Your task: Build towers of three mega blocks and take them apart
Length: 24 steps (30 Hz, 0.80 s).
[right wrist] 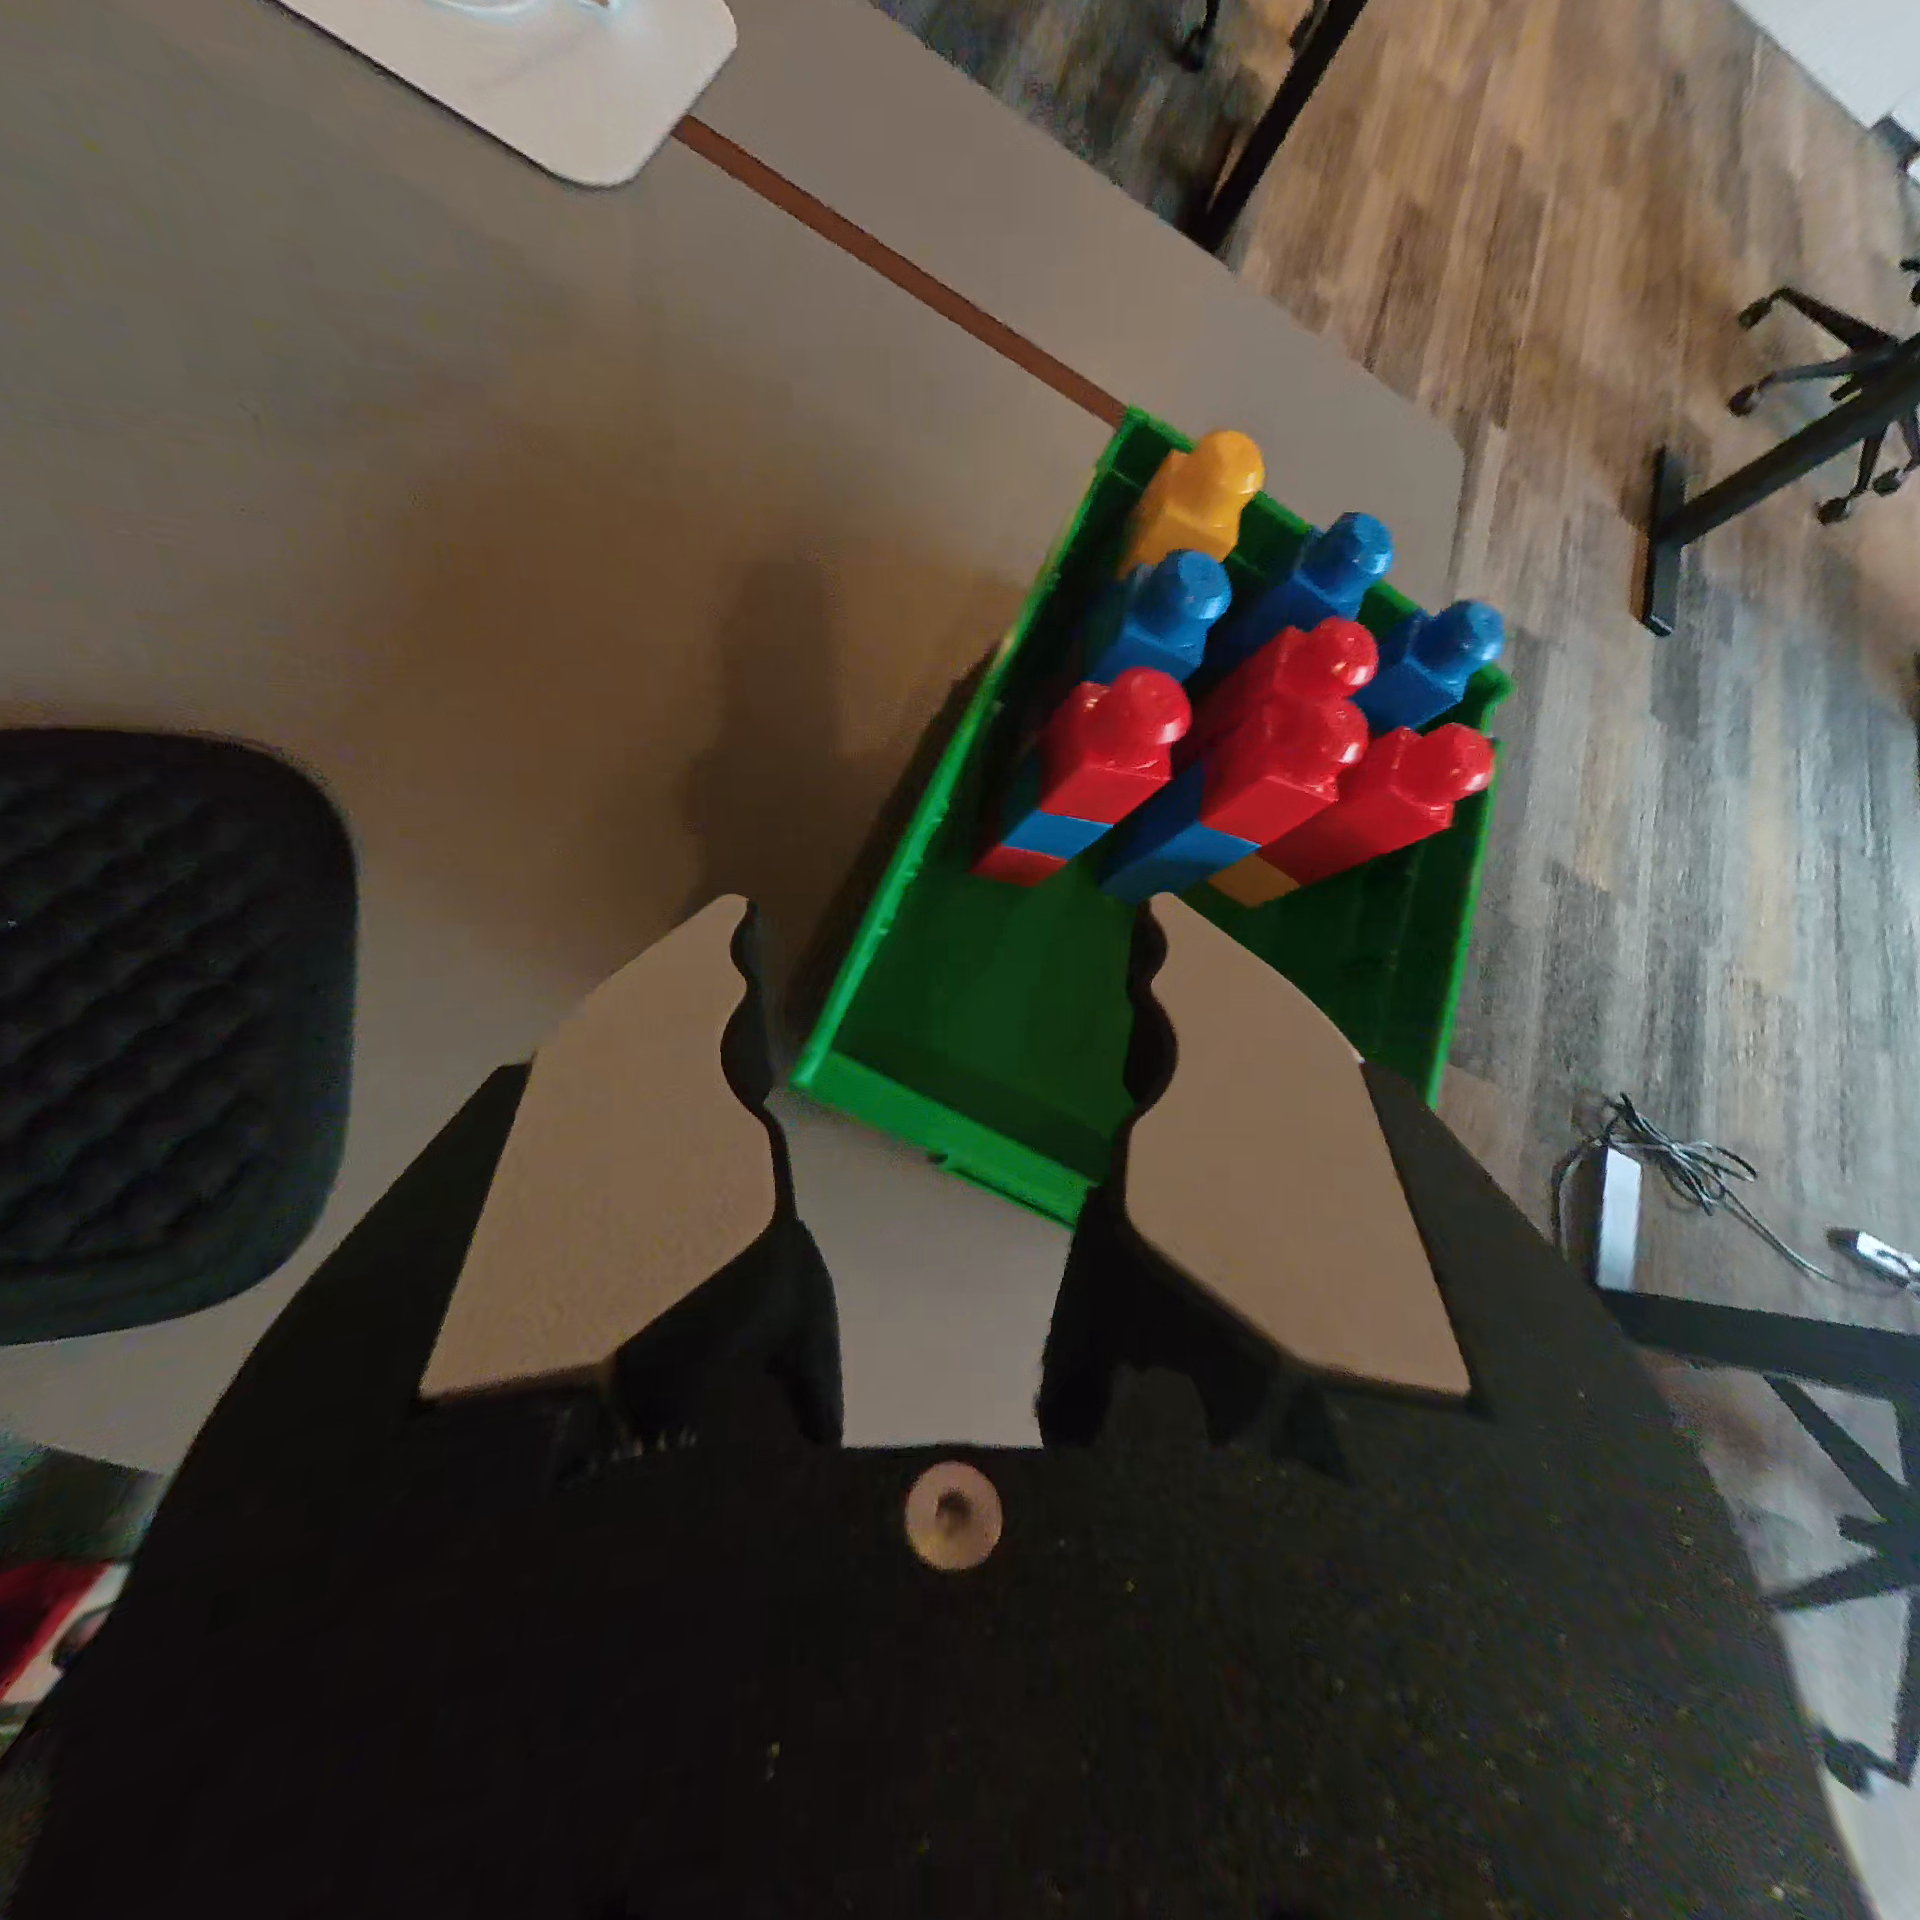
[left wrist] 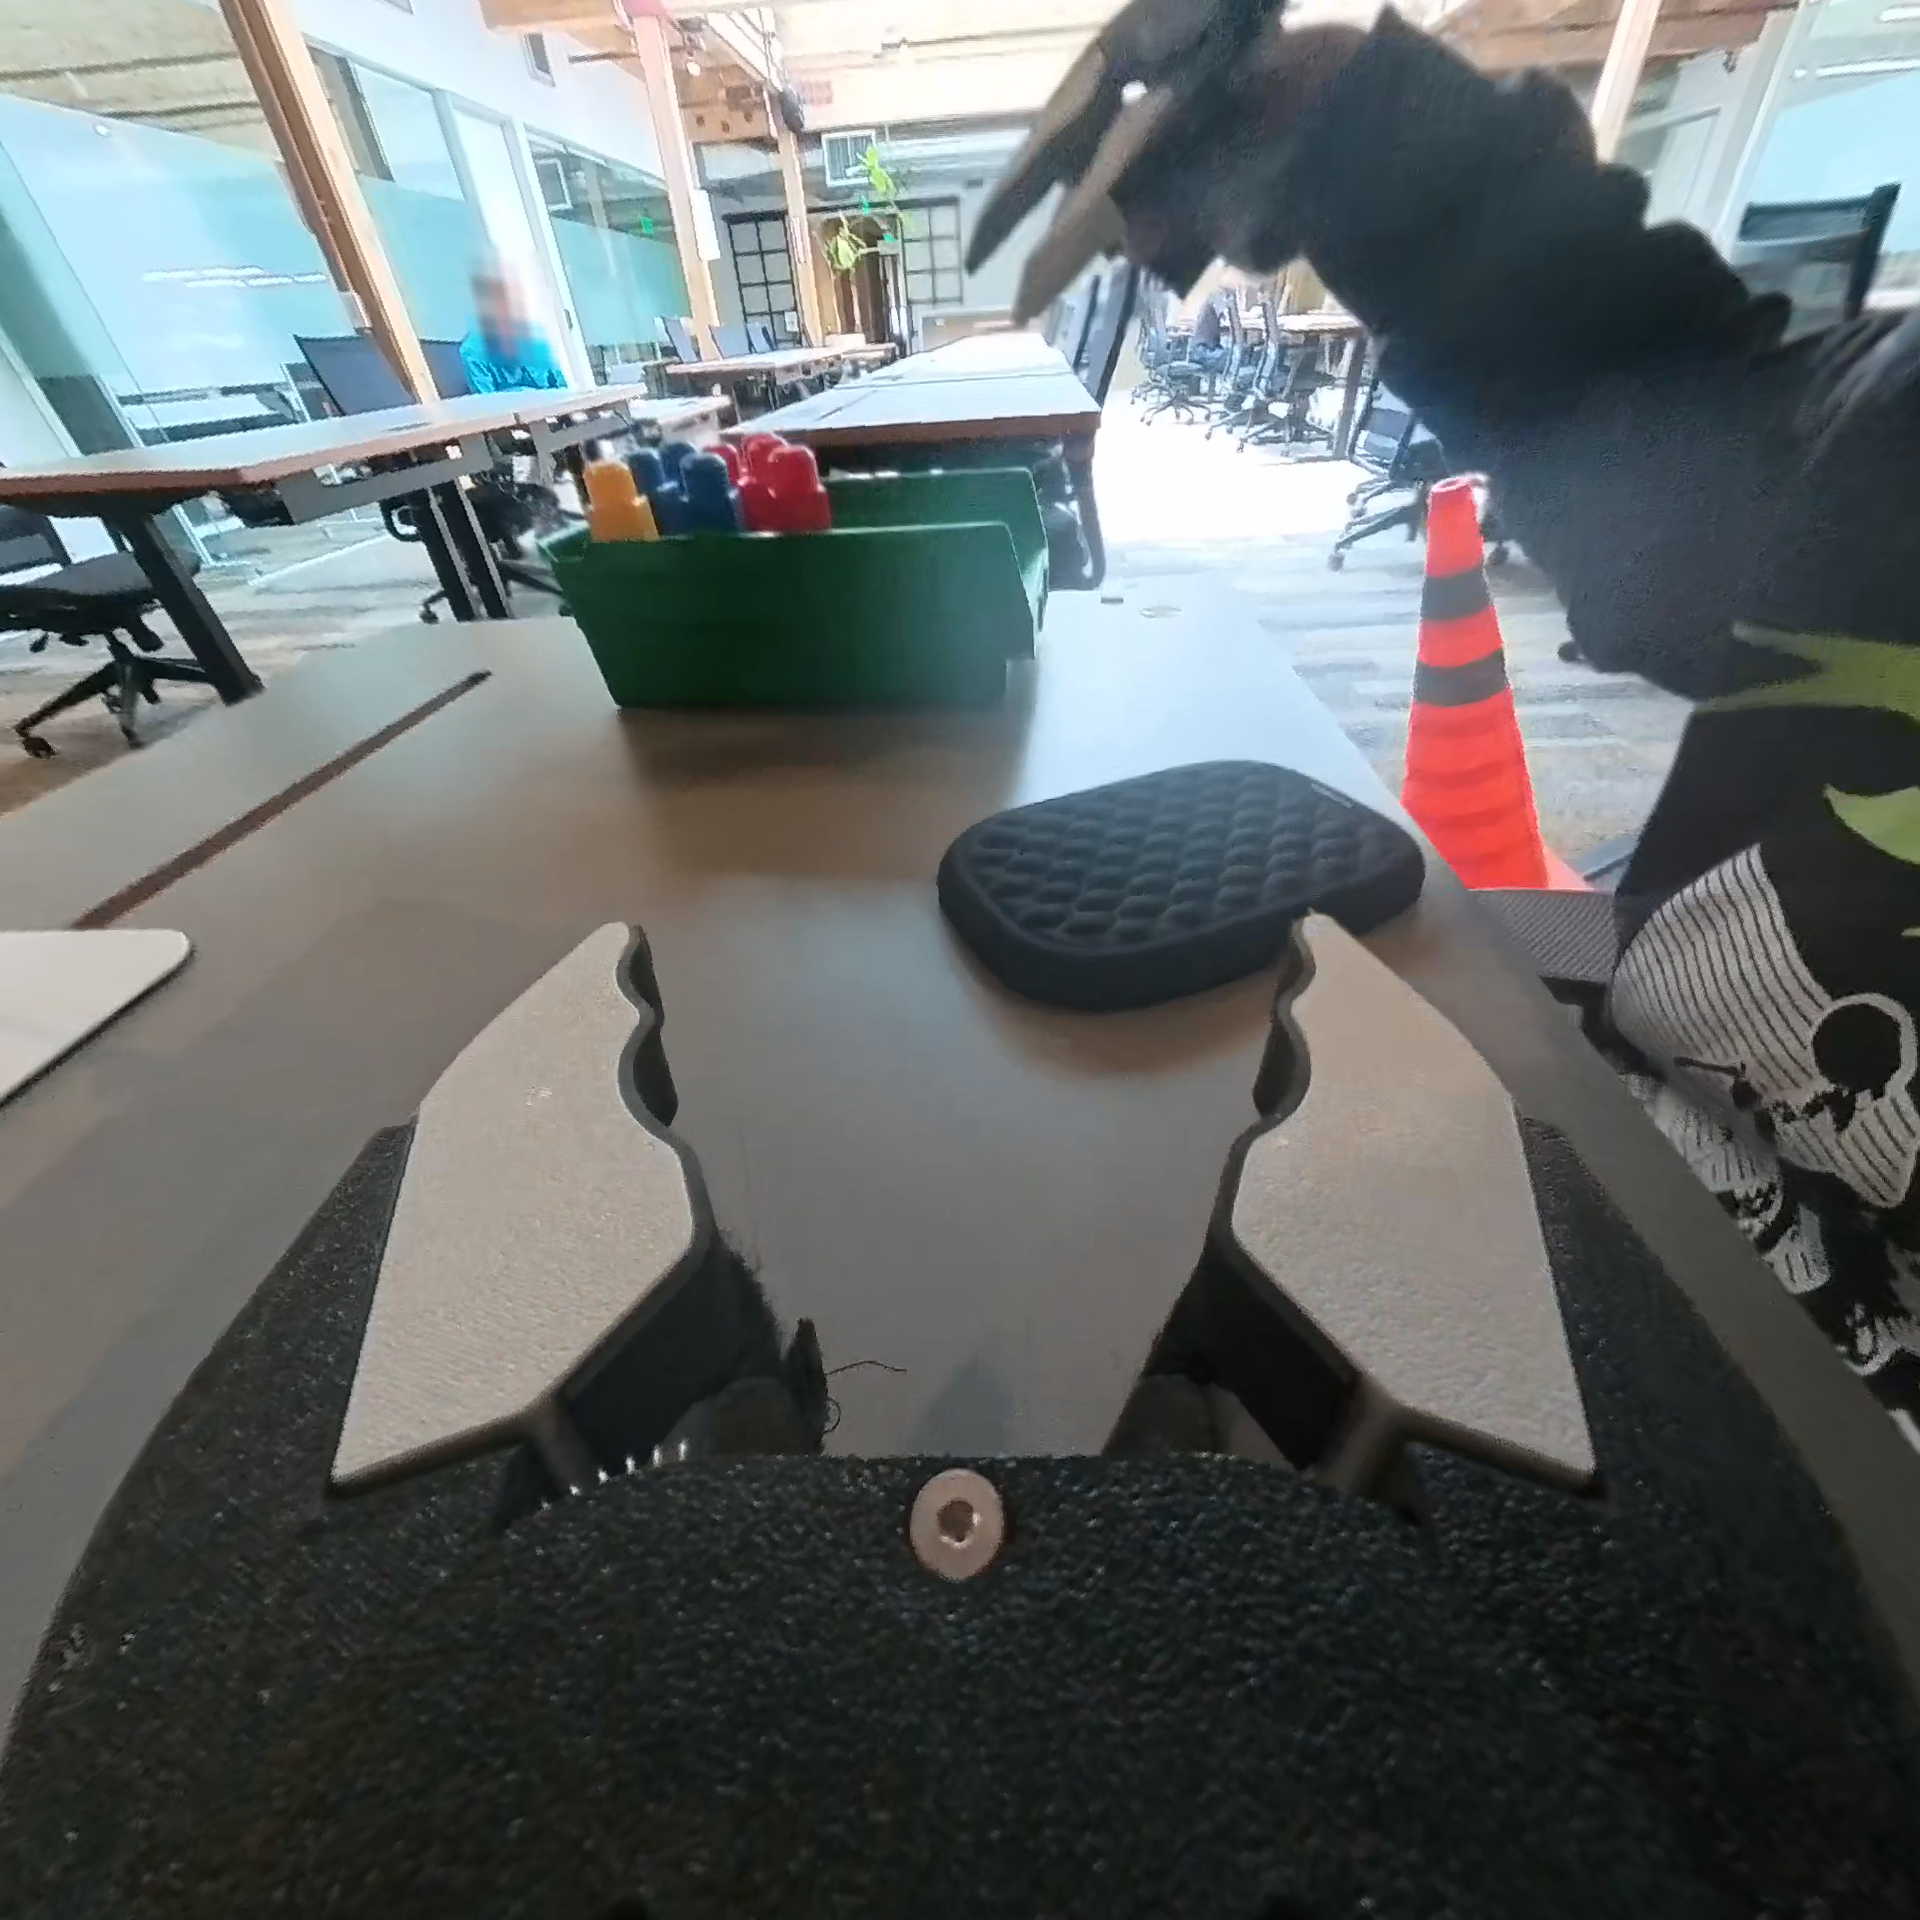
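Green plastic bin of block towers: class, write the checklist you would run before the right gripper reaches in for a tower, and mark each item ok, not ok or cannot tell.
1. Right gripper open and empty: ok.
2. Right gripper above the green plastic bin, aimed at it: ok.
3. Towers of red, blue and yellow blocks upright in the bin's far part: ok.
4. Near part of the bin bare, leaving room to come down: ok.
5. Left gripper open, empty, low over the grey table, away from the bin: ok.
6. Every tower three blocks tall: cannot tell, the rear ones are hidden.
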{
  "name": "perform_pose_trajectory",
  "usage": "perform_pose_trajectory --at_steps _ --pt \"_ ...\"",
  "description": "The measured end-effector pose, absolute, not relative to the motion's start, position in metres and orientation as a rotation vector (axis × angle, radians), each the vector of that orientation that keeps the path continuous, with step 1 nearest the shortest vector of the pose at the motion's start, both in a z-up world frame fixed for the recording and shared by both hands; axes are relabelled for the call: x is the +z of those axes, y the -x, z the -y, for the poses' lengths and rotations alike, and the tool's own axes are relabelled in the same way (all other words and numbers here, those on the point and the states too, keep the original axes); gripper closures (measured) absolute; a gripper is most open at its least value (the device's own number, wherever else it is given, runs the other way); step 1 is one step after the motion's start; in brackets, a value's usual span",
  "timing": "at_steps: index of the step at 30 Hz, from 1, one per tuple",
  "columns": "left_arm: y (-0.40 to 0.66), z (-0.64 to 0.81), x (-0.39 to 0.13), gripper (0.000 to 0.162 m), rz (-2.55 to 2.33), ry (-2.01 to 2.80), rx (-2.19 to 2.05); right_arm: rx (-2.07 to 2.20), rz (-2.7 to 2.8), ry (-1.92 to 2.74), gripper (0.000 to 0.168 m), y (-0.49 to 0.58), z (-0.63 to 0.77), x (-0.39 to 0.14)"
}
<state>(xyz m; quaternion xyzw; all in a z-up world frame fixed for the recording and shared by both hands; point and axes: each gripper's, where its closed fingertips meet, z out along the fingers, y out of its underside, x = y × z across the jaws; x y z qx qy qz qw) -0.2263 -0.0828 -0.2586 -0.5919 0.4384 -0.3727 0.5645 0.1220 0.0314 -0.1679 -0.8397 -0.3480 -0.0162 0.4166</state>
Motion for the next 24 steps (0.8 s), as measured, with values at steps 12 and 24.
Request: perform_pose_trajectory --at_steps 12,24 --pt "0.261 0.106 -0.206 0.051 -0.970 1.393 -0.617 0.071 0.750 1.887 0.078 -0.103 0.014 -0.198" --pt "0.343 0.146 -0.199 0.049 -0.759 1.577 -0.136 0.118 0.639 1.830 0.031 -0.097 0.028 -0.226"
